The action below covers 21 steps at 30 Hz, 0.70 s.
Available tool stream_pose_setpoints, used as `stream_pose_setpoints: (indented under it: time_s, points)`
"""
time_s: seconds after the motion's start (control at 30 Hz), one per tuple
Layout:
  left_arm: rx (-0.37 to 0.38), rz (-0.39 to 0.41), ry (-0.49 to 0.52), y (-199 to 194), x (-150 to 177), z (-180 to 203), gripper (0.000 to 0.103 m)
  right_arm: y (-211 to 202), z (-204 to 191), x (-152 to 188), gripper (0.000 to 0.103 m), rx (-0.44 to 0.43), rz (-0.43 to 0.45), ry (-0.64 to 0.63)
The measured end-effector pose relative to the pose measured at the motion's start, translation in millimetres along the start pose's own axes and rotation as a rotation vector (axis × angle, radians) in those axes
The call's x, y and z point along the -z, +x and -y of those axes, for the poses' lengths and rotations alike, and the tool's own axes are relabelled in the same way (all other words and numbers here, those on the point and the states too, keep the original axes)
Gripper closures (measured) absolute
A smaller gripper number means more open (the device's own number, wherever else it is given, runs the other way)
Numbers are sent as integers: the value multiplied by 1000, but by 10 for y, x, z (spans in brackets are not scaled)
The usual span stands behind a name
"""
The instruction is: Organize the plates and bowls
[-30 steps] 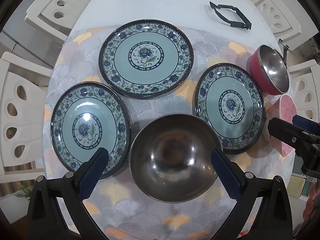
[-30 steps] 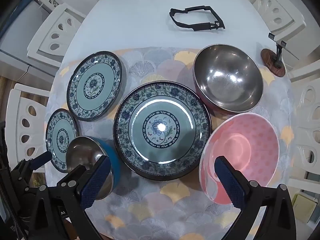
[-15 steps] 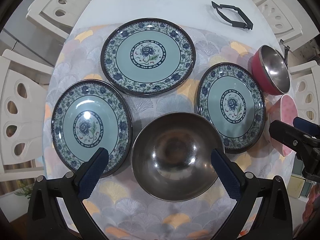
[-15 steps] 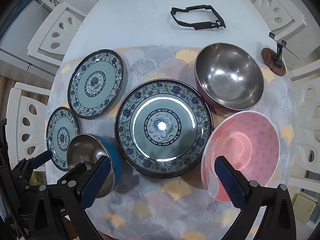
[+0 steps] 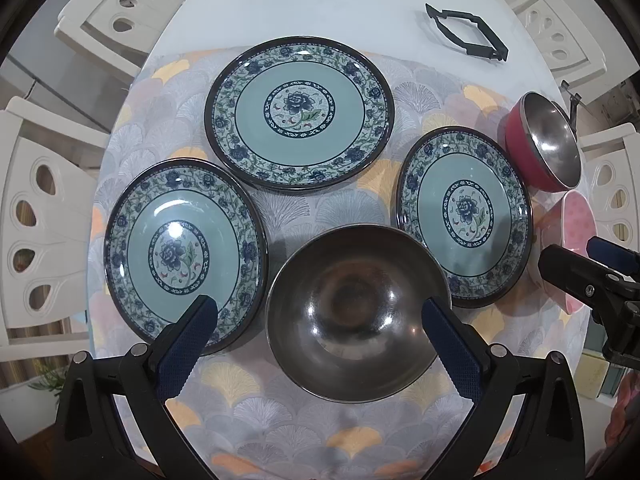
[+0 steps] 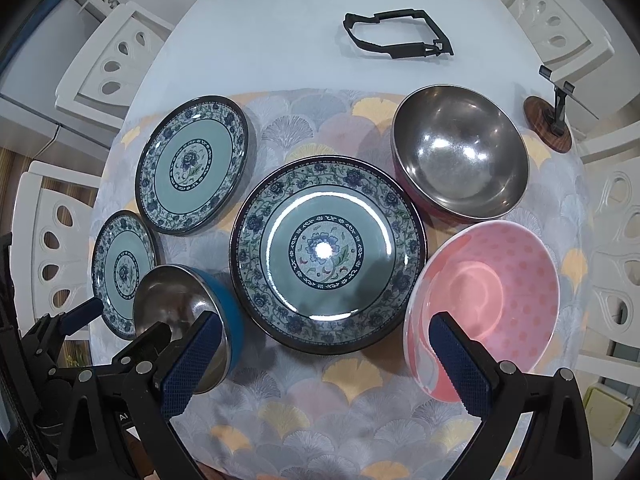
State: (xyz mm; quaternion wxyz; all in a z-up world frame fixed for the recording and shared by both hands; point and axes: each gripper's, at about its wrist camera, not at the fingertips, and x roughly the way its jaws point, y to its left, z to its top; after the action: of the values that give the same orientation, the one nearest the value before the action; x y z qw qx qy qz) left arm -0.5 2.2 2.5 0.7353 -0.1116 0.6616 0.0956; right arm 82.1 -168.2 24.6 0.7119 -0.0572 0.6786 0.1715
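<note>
Three blue floral plates lie on the patterned cloth: a large plate (image 5: 299, 111), a left plate (image 5: 182, 256) and a right plate (image 5: 464, 216). A steel bowl with a blue outside (image 5: 356, 312) stands in front of my left gripper (image 5: 318, 318), which hangs open above its near rim with nothing held. In the right wrist view my right gripper (image 6: 326, 334) is open over the near edge of the right plate (image 6: 326, 254), with a pink dotted bowl (image 6: 484, 312) by its right finger. A steel bowl with a red outside (image 6: 460, 152) stands behind that.
A black folding frame (image 6: 396, 36) lies on the bare white table (image 6: 260, 40) beyond the cloth. A small stand on a wooden disc (image 6: 550, 126) sits at the far right edge. White chairs (image 5: 44, 208) surround the table.
Both grippers have drifted slightly back and up, so the dishes sit a little lower in each view. Nothing was taken hold of or moved.
</note>
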Motion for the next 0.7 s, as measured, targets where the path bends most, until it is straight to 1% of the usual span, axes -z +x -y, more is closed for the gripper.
stream_pose_setpoints:
  time_s: [0.7]
  points:
    - [-11,-2,-2,1,-7,27,1,-10,-20,5,0,1,-2,-6]
